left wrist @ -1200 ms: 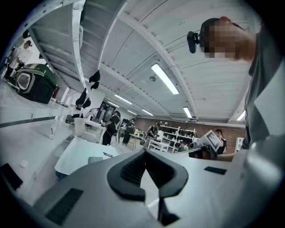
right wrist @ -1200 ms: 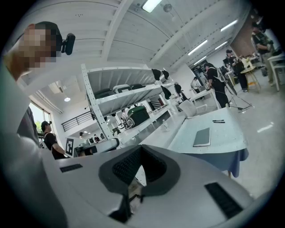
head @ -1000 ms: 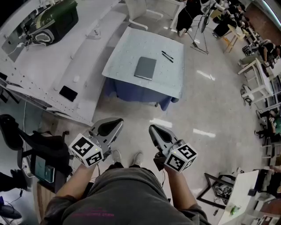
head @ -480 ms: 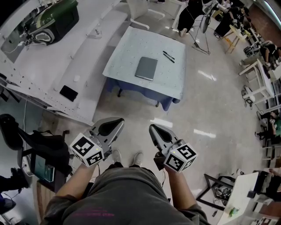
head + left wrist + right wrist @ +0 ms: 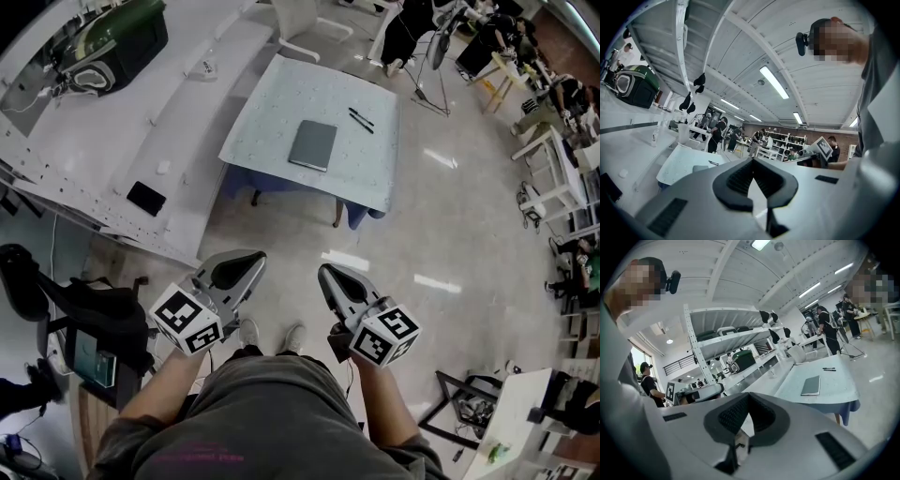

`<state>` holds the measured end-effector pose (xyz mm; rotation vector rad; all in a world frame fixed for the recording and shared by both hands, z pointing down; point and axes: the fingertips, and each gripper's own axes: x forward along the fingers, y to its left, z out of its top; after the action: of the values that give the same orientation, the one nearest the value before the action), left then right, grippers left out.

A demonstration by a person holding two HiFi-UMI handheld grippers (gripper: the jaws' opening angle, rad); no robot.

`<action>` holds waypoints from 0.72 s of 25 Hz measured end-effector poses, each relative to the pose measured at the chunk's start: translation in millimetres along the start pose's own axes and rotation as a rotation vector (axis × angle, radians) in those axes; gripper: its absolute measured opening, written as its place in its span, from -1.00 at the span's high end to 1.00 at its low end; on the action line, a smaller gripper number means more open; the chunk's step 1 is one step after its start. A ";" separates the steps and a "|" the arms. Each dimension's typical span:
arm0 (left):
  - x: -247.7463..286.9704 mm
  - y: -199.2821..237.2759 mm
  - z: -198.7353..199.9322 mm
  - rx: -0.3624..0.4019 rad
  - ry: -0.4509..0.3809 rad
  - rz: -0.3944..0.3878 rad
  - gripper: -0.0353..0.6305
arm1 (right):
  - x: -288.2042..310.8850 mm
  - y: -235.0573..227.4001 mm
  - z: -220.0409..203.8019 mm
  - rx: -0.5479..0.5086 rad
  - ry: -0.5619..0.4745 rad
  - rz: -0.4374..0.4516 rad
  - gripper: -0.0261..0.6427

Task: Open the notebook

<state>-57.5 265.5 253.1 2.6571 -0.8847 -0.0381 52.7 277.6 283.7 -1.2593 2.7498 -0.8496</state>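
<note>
On counter (image 5: 272, 103), closed notebook (image 5: 310, 145): probably light, stiff cover, may slide. Pin one side, lift cover's free edge. Left hand-held gripper (image 5: 249, 260), right hand-held gripper (image 5: 325, 274) both clenched, empty.

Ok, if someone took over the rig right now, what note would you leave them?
Left gripper: shut, empty.
Right gripper: shut, empty.
Both are held near the person's waist, well short of the table.
Notebook lies closed and flat on it, with two pens beside it, not touching.
Done: nothing.
Left: walk up, lift the cover, open it.
</note>
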 end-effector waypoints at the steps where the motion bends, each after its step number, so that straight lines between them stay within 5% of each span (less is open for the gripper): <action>1: 0.3 0.3 0.1 0.000 0.000 0.000 0.89 | 0.3 -0.2 0.5 0.000 -0.001 -0.001 0.91; 18: 0.8 3.0 -3.1 -0.007 0.007 -0.004 0.89 | 4.6 1.7 -2.4 -0.011 0.022 0.007 0.91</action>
<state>-58.2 263.7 257.1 2.6511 -0.8750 -0.0335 47.9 276.4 286.0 -1.2489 2.7777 -0.8543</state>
